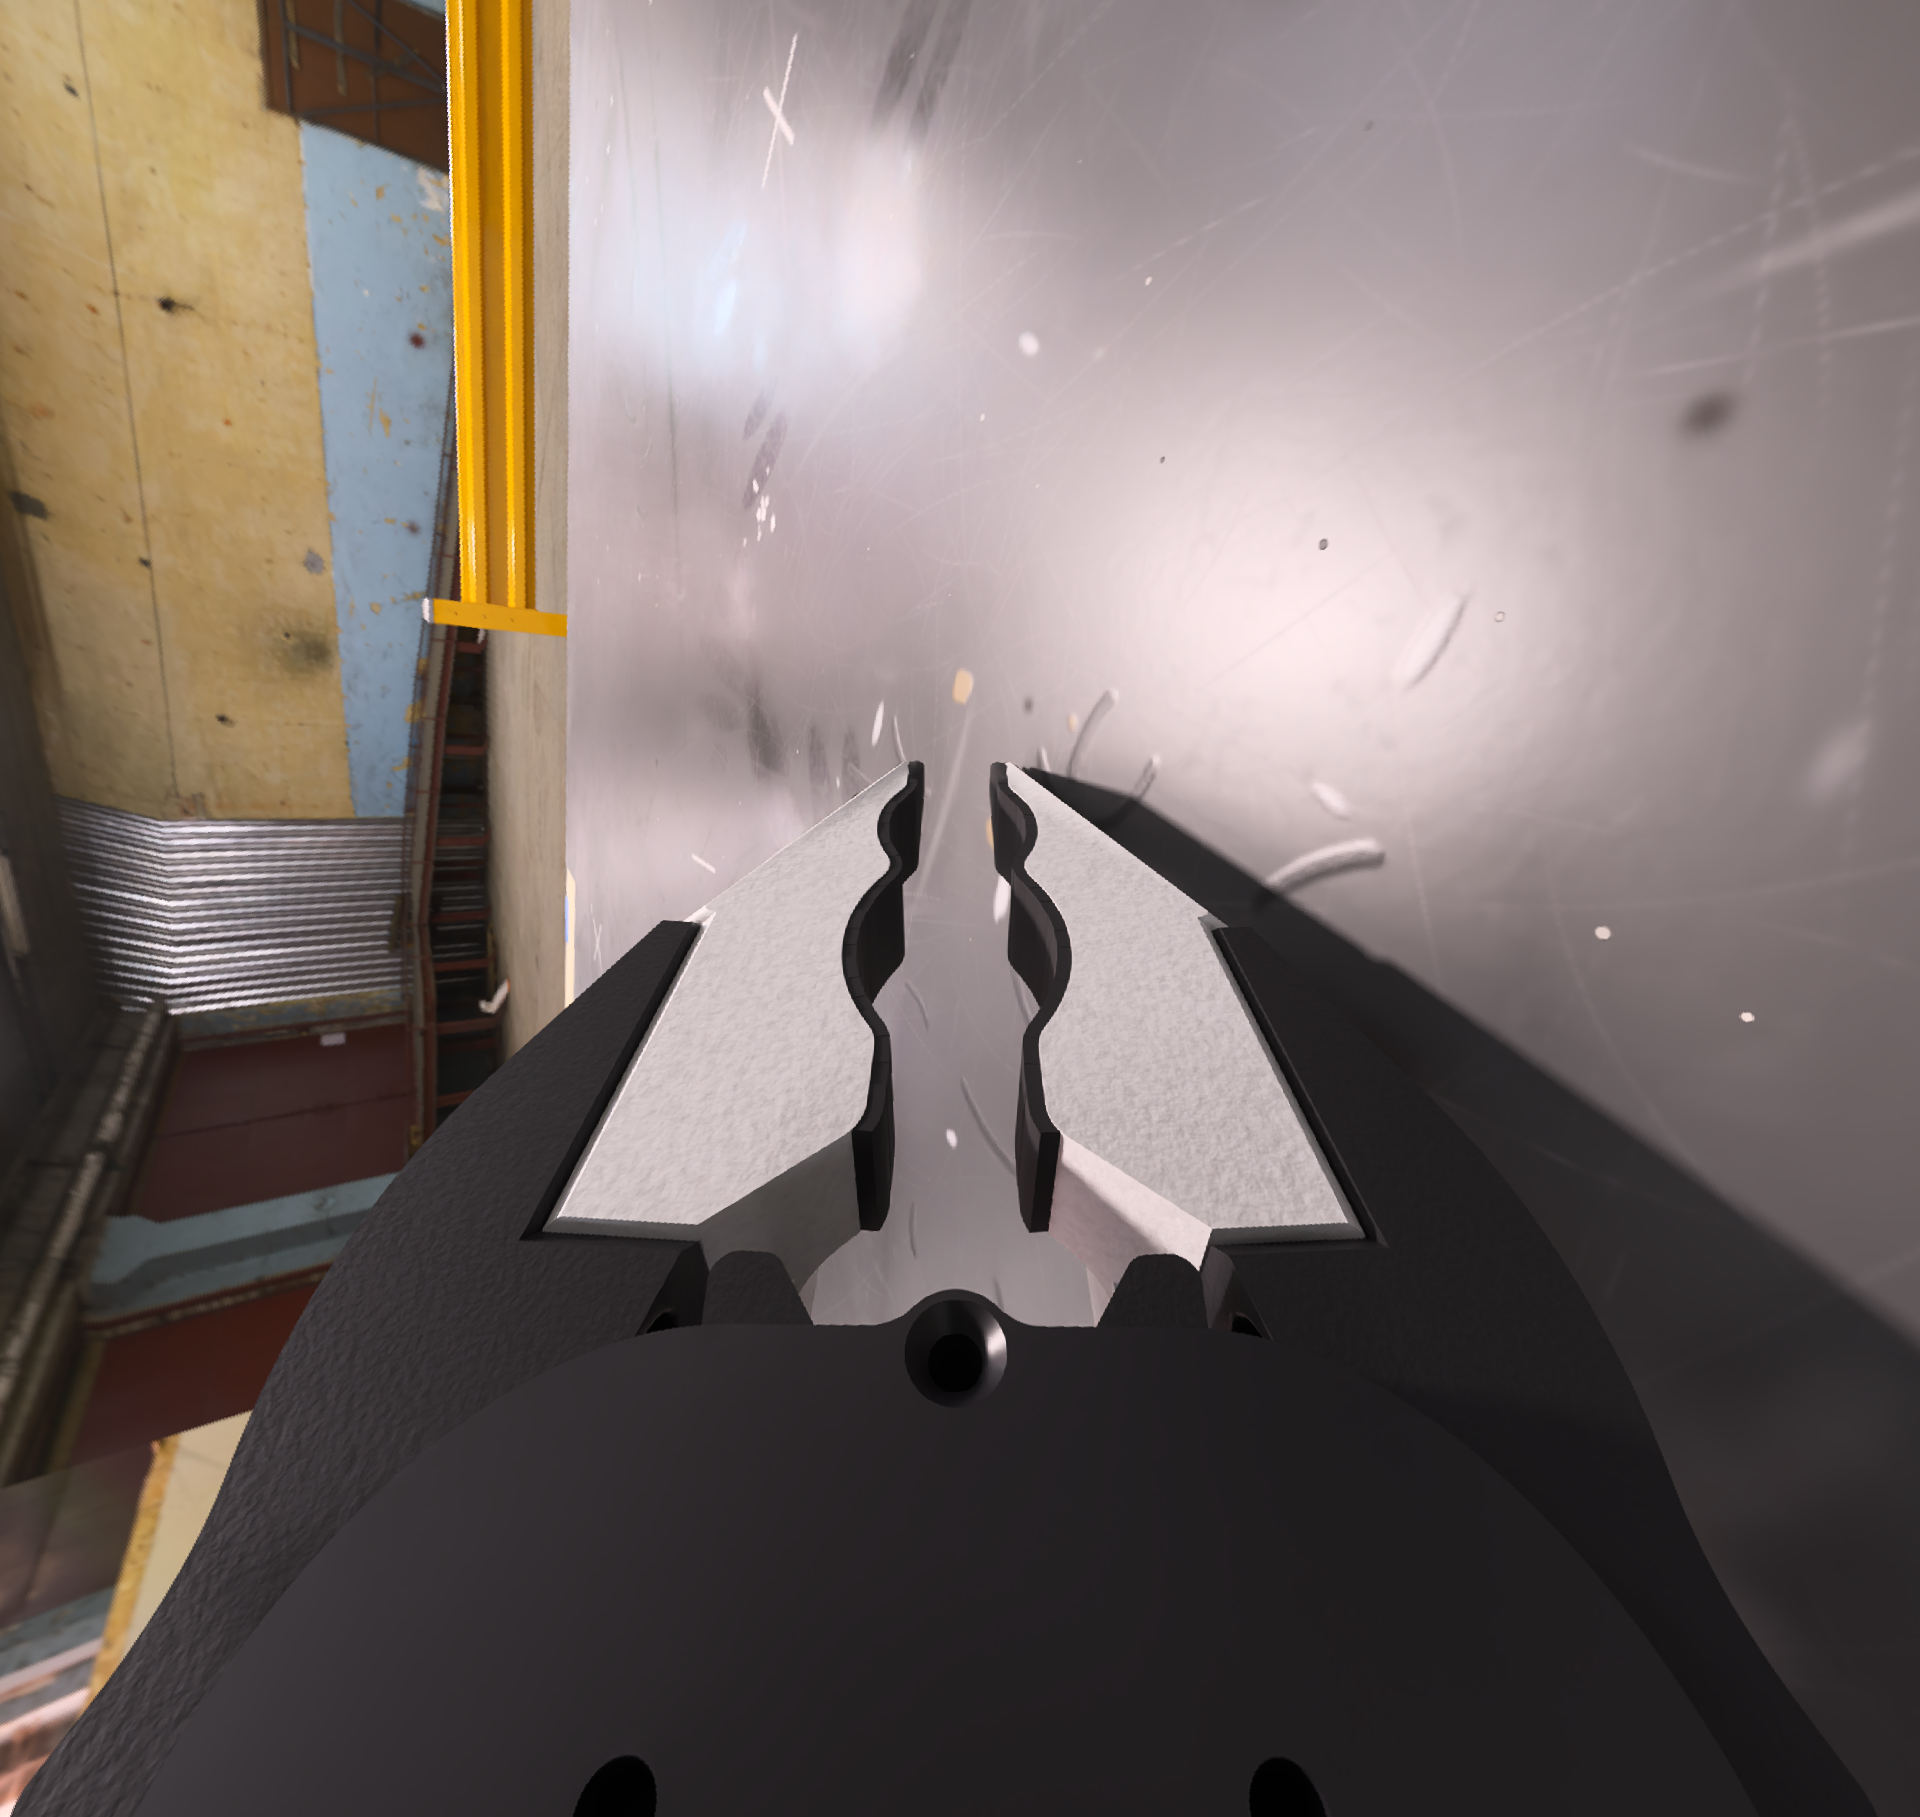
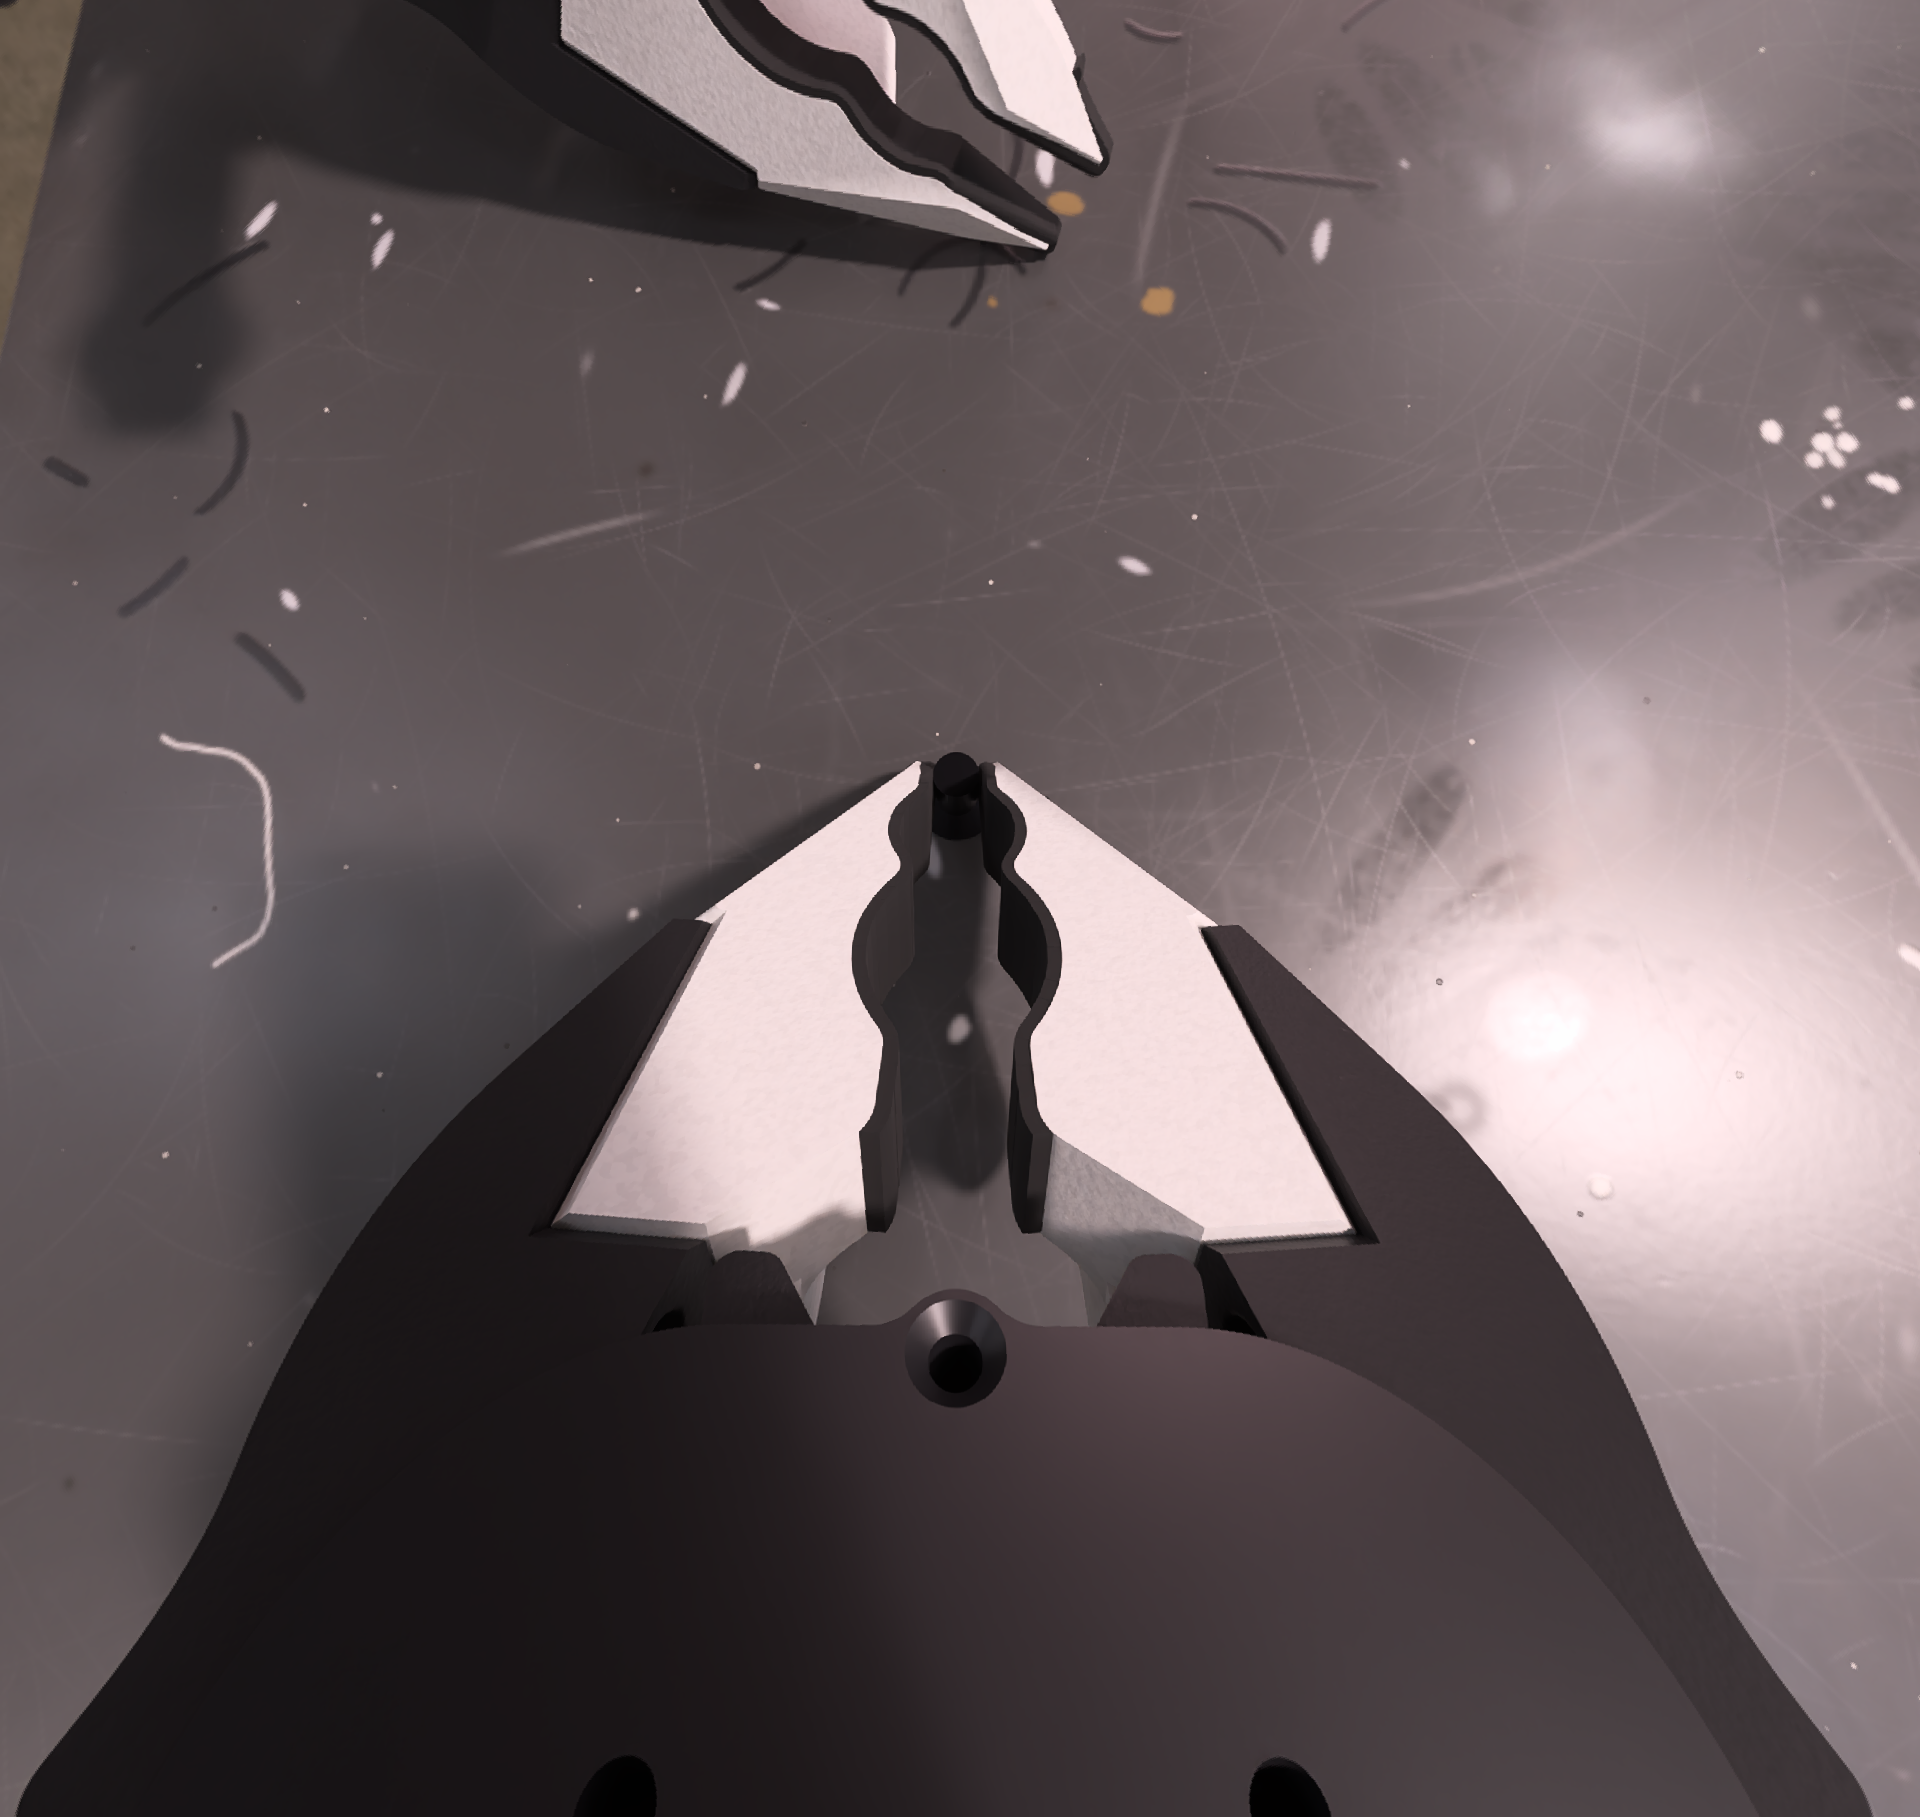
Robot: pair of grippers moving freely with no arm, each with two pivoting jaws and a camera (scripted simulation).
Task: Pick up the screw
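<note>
Right gripper (image 2: 956,775): my jaws are drawn nearly together at the tips, and the screw (image 2: 954,793) sits pinched right there between them. It is small, dark, with a round head end poking just past the fingertips. The shank runs back into the gap; I cannot see how much thread lies inside. Whether it is clear of the table (image 2: 1351,572) or still touching it, I cannot tell from this view.

Handling judgement: rigid metal, very light, not fragile. The risk is slip, since it is a smooth, tiny cylinder held only at the extreme tips. It could pivot or squirt out if the squeeze is uneven. A hold across the shank just under the head, seated in the first scallop of the pads, looks safest to me. Lift slowly and straight.

Farther out: scratched grey metal tabletop, littered with pale flecks, dark curled shavings and two small tan spots.

Left gripper (image 1: 954,780): jaws parted by a narrow gap, nothing between them. It hovers low over the table near its left edge, where a yellow frame (image 1: 494,292) stands beyond. In the right wrist view the same gripper shows near the far left corner, well apart from the screw.

Writing: no brand, label or legible text on the grippers, the screw or the table.
</note>
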